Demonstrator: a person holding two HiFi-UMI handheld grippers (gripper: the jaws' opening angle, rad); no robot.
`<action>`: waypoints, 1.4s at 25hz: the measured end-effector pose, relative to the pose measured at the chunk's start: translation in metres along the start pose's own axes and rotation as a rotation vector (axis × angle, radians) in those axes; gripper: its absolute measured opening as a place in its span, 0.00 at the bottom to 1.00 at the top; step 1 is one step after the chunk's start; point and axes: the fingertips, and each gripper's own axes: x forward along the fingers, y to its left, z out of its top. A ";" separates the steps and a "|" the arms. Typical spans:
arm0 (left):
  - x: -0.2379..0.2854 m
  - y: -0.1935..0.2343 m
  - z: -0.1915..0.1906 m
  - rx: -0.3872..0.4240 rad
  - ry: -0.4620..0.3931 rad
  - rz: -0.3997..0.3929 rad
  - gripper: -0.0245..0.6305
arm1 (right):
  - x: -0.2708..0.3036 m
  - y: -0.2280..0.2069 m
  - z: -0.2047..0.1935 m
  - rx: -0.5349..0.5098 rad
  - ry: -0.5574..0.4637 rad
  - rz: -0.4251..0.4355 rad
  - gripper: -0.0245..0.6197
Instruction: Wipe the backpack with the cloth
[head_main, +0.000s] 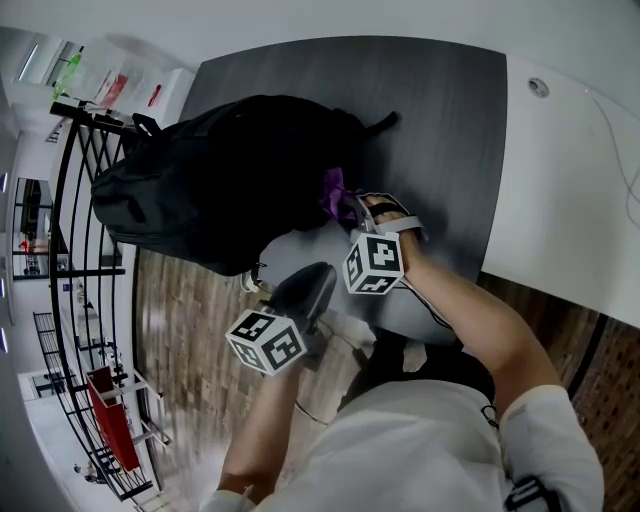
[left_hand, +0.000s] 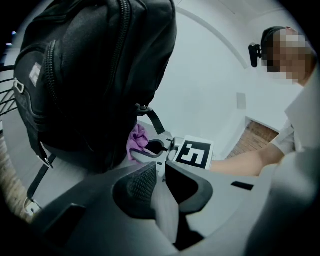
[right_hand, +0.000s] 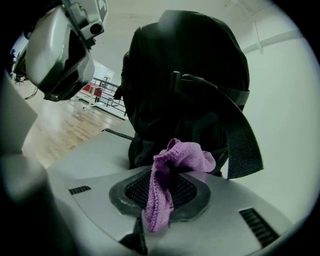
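Black backpack lies on the desk. Right gripper — jaws clenched on the purple cloth — is against the backpack's side. Left gripper nearby — jaws pressed together, empty.

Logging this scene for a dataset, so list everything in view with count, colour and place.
Black fabric backpack: one, black, on the table's left part.
Purple terry cloth: one, purple, pinched in the right gripper, close to the backpack's lower side.
Dark grey table top: one, dark grey, under the backpack.
White counter: one, white, along the table's right edge.
Black metal railing: one, black, at the left of the head view.
Red object: one, red, by the railing; too small to identify.
Wooden floor: brown planks, below the table.
Left gripper: grey, jaws together, empty, in front of the backpack.
Right gripper: grey, jaws shut on the cloth.
Person's right forearm: one, behind the right gripper.
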 end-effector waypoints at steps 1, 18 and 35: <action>-0.001 0.000 -0.001 0.000 -0.001 0.000 0.12 | 0.000 0.006 0.001 -0.006 -0.002 0.010 0.16; -0.008 -0.011 -0.009 -0.005 -0.006 -0.006 0.12 | -0.045 0.080 0.001 -0.169 -0.057 0.217 0.16; 0.009 -0.010 -0.009 -0.007 0.023 -0.018 0.12 | -0.012 -0.034 -0.087 0.001 0.162 -0.011 0.16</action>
